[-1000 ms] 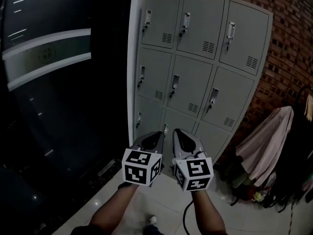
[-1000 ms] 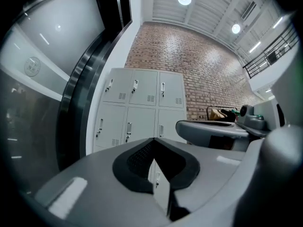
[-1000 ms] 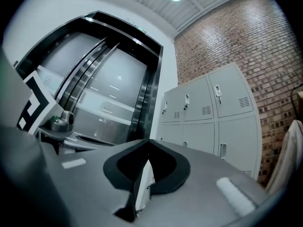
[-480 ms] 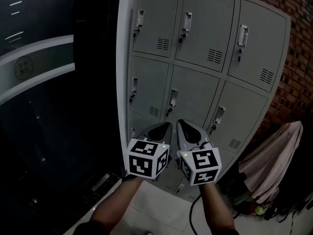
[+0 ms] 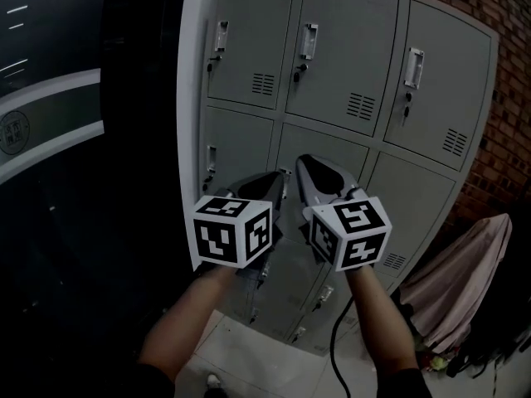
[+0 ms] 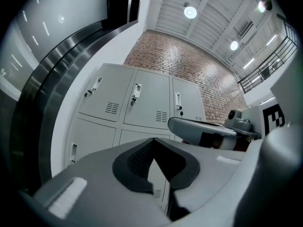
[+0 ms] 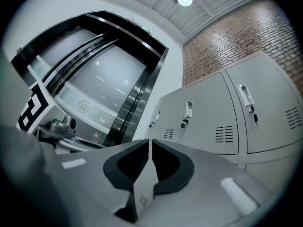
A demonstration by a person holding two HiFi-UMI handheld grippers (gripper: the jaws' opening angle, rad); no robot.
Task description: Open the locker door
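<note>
- Lockers fill the scene: a grey locker bank (image 5: pixel 332 106) stands upright with three columns of doors, all of them shut flush.
- Each top-row door of the locker bank has a handle (image 5: pixel 309 40) near its left edge, with a small lock just below it.
- The left gripper (image 5: pixel 274 181) is held out in front of the locker bank's middle row, by the seam between the left and centre columns. Its jaws are pressed together tip to tip with nothing between them.
- The right gripper (image 5: pixel 304 161) is just beside it, also in front of the locker bank and clear of the metal. Its jaws are closed too, and empty.
- The locker door (image 5: pixel 323 172) in the centre column, middle row, lies behind the right gripper's tip in the head view and is closed.
- A brick wall (image 5: pixel 502 65) runs to the right of the locker bank.
- A pink cloth (image 5: pixel 465 272) hangs near the locker bank's lower right corner.
- A dark glass wall (image 5: pixel 50 181) stands to the locker bank's left.
</note>
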